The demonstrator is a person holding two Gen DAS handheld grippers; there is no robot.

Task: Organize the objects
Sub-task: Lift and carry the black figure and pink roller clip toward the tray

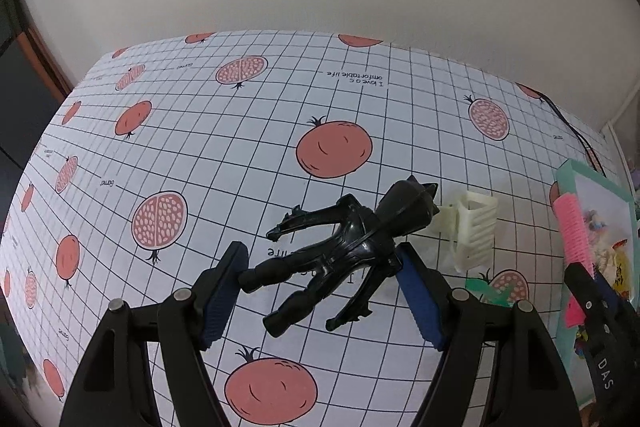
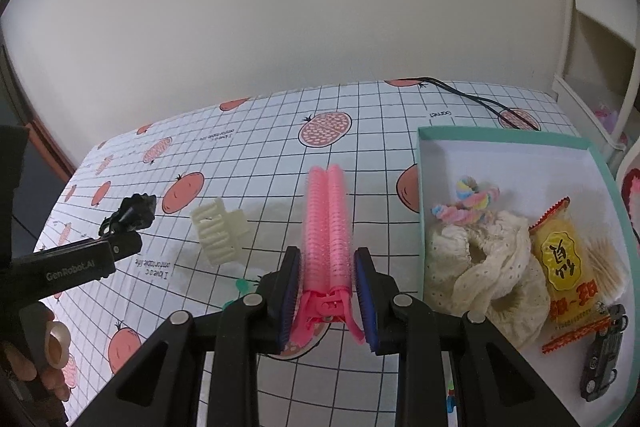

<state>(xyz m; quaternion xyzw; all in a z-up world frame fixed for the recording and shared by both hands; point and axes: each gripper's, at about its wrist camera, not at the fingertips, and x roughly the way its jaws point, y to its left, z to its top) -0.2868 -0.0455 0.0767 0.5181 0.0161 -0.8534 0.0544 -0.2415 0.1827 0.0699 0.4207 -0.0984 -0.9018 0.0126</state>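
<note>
Two grippers work over a table covered in a grid cloth printed with pomegranates; the teal box at the right end serves as landmark. Farthest left of the box, the left gripper stands with its blue pads spread wide on either side of a black cat-eared figure, which lies on the cloth between them; the right pad looks to touch the figure's side, the left pad sits just off its foot, so nothing is clamped. Nearer the box, a cream claw hair clip lies on the cloth just beyond the figure's head. Next, just left of the box's near wall, the right gripper has its pads pressed onto a pink double hair roller clip, which juts forward along the fingers, above the cloth. Inside the box lie a pastel twisted hair tie, a cream lace scrunchie, a yellow snack packet, and a small dark toy car in the near right corner. Behind the box a black cable runs across the cloth.
</note>
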